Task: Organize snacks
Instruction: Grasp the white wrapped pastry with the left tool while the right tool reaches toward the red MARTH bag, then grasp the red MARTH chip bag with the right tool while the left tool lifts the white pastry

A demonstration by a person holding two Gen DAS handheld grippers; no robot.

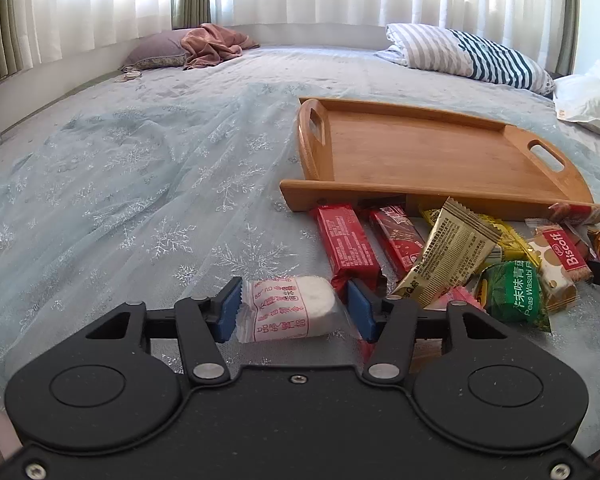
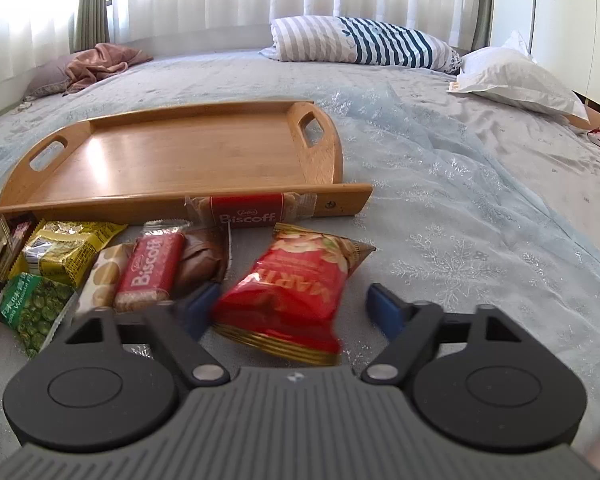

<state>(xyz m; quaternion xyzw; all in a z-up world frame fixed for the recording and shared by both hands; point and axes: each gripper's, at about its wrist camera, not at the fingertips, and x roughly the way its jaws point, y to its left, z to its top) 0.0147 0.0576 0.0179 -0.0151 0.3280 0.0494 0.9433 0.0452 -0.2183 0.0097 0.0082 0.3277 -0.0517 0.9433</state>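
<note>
An empty wooden tray (image 1: 428, 152) (image 2: 172, 160) lies on the bed, with a pile of snack packets along its near edge. My left gripper (image 1: 294, 308) has its blue pads on both sides of a white packet with red print (image 1: 288, 310) and is shut on it. Beside it lie red bars (image 1: 348, 244), a gold packet (image 1: 448, 256), a green wasabi peas packet (image 1: 514, 296) and a Biscoff packet (image 1: 560, 256). My right gripper (image 2: 292, 308) is open around a red nut bag (image 2: 296, 284), with a gap at the right finger. Biscoff packets (image 2: 150, 272) lie left of it.
The bed has a pale blue snowflake sheet (image 1: 140, 184). A striped pillow (image 2: 360, 40), a white pillow (image 2: 516, 76) and a pink cloth on a purple pillow (image 1: 204, 46) lie at the far side by the curtains.
</note>
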